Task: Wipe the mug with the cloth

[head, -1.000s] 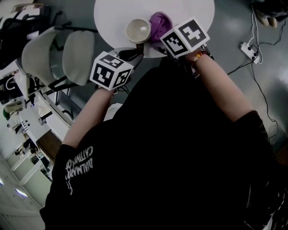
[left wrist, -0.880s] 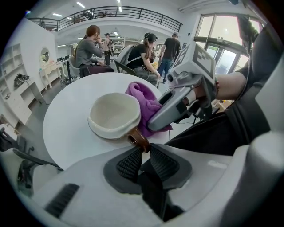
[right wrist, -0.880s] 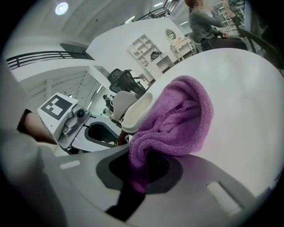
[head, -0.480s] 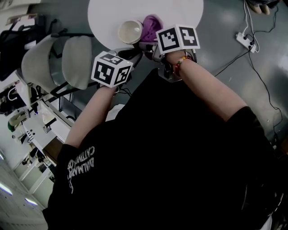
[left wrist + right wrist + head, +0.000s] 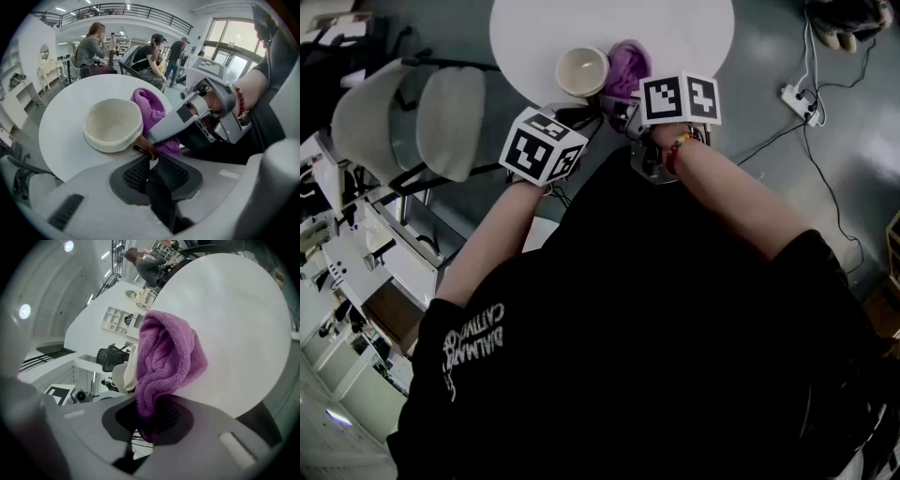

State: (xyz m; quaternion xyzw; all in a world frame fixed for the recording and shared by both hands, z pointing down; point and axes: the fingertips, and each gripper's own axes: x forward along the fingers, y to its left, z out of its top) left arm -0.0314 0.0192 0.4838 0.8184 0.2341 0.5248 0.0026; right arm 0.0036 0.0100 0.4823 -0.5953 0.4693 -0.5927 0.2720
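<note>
Left gripper view: the left gripper (image 5: 151, 161) is clamped on the brown handle (image 5: 143, 149) of the mug (image 5: 112, 126). The head view hides this grip behind the marker cubes. Right gripper view: the right gripper (image 5: 154, 420) is clamped on the purple cloth (image 5: 166, 357). The cream mug, mouth up, is at the near edge of the white desk (image 5: 675, 28), with the cloth against its side.

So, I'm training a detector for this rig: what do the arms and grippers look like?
Both the left gripper and right gripper have light grey shells, black cross-hatched fingers and a white cube with black square markers. The person wears a black short-sleeved T-shirt with white print and a beaded bracelet on the right wrist.
</note>
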